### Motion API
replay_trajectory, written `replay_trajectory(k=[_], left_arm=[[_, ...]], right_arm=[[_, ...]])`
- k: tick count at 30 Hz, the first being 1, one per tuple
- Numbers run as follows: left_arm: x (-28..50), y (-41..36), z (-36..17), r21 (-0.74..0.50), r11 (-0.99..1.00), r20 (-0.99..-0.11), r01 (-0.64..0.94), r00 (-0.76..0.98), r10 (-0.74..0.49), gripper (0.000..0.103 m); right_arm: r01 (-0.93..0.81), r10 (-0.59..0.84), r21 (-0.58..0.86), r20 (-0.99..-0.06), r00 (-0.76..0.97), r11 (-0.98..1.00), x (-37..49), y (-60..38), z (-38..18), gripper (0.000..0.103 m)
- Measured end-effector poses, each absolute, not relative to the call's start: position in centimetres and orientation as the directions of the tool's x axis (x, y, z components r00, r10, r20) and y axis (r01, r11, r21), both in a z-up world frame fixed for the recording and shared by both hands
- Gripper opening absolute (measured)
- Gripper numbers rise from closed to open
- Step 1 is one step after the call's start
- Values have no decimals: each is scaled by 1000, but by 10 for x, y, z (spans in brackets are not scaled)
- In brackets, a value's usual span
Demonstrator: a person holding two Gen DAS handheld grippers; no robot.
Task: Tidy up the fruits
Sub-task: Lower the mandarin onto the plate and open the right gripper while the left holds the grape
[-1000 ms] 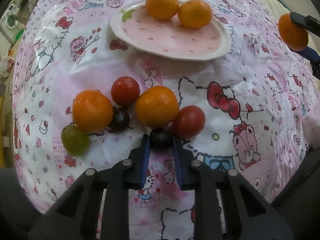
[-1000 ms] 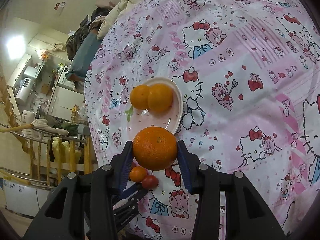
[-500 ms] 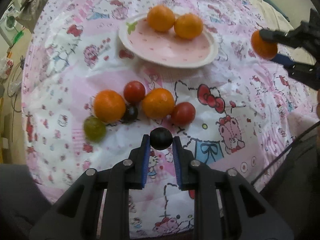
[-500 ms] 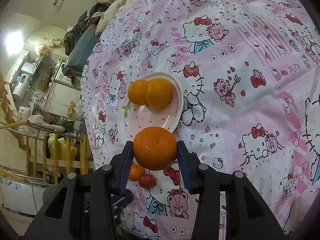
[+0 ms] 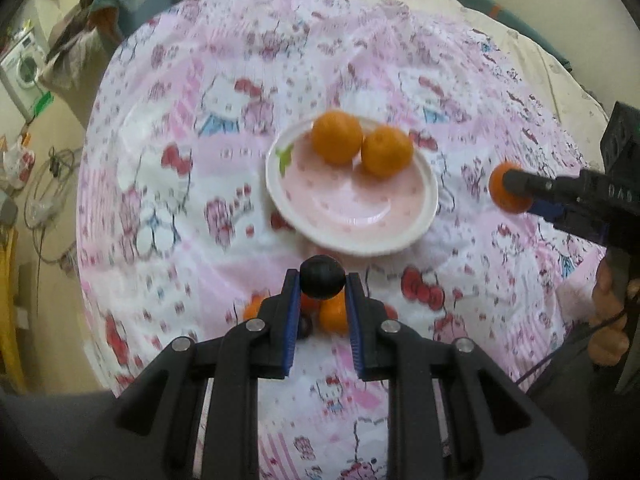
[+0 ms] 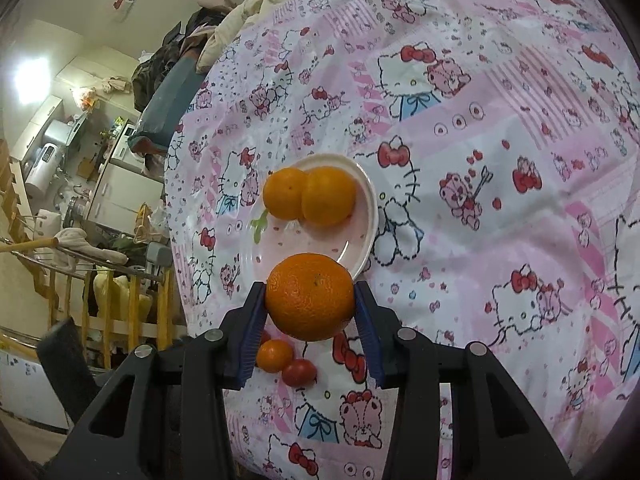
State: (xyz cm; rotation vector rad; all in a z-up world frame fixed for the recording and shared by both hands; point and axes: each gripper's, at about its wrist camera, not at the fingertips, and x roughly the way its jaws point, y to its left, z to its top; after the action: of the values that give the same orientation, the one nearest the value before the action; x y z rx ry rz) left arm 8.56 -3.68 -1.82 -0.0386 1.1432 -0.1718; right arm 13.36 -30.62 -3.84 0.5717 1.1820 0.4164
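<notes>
Support surface: bed covered with a pink-and-white cartoon-cat print sheet (image 6: 500, 208), wrinkled, filling most of both wrist views.

Directly on sheet:
- Pink plate with white rim (image 5: 428, 200), centre of left wrist frame; centre-left in right wrist frame (image 6: 370, 216). It carries two oranges (image 5: 337, 138) (image 5: 386, 151), touching each other, at the plate's upper part.
- Small fruit cluster below the plate, lower centre of both frames: one orange (image 6: 274, 355) touching a red tomato (image 6: 299, 372). In the left wrist view the cluster is largely hidden; count not determinable.
</notes>
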Motion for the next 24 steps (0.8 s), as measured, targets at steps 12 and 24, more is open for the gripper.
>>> replay_trajectory(k=[12, 24], left_arm=[[146, -36, -15, -110, 986, -895, 127, 418, -154, 18], [195, -22, -45, -127, 987, -915, 101, 371, -156, 19]], right_arm=[[-52, 566, 590, -742, 359, 806, 171, -298, -37, 45], [-197, 512, 476, -827, 230, 857, 207, -236, -82, 45]])
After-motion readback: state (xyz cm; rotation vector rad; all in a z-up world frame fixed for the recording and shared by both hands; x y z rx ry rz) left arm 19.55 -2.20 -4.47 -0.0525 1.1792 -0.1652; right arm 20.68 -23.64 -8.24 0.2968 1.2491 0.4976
